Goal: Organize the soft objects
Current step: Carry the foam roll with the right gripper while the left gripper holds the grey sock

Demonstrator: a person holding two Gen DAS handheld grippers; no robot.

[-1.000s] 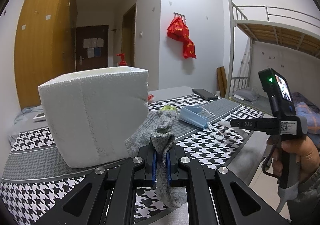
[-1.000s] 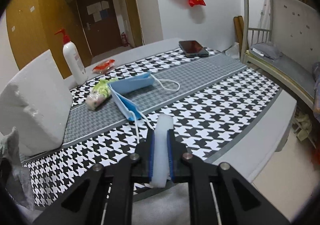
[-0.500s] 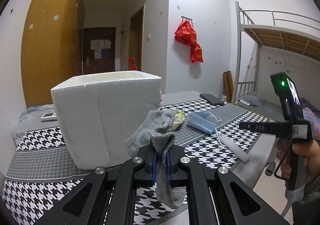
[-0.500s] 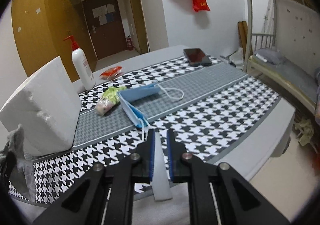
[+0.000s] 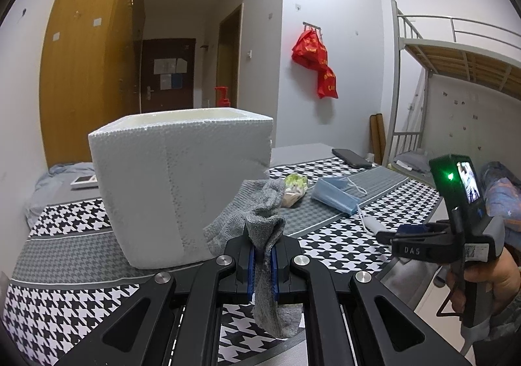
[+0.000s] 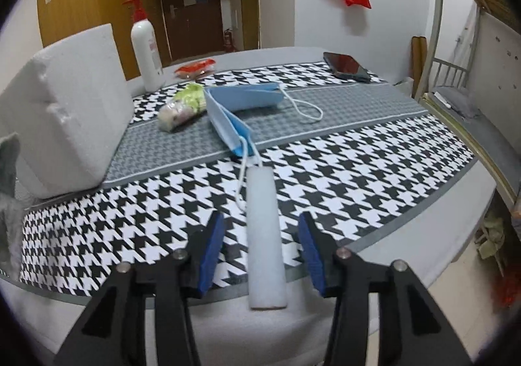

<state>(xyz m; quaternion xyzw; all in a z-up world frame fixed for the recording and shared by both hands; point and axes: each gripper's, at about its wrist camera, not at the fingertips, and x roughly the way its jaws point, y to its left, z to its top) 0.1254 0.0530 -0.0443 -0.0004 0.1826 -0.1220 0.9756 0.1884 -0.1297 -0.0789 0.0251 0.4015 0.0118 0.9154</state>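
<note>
My left gripper (image 5: 263, 263) is shut on a grey sock (image 5: 260, 219) and holds it in front of a white foam box (image 5: 182, 183), below its open top. My right gripper (image 6: 262, 252) is open around a white foam roll (image 6: 264, 235) that lies on the checked tablecloth near the front edge. The roll touches neither pad. A blue face mask (image 6: 237, 108) and a small green and pink bundle (image 6: 182, 107) lie behind the roll. The right gripper also shows in the left wrist view (image 5: 384, 235).
A white pump bottle (image 6: 146, 50), a red packet (image 6: 195, 67) and a black phone (image 6: 346, 66) stand at the table's far side. The foam box (image 6: 62, 118) stands at the left. A metal bunk bed (image 5: 456, 72) is on the right.
My right gripper has opened and let go of the white foam roll, which now lies on the table. My left gripper has risen a little with the sock.
</note>
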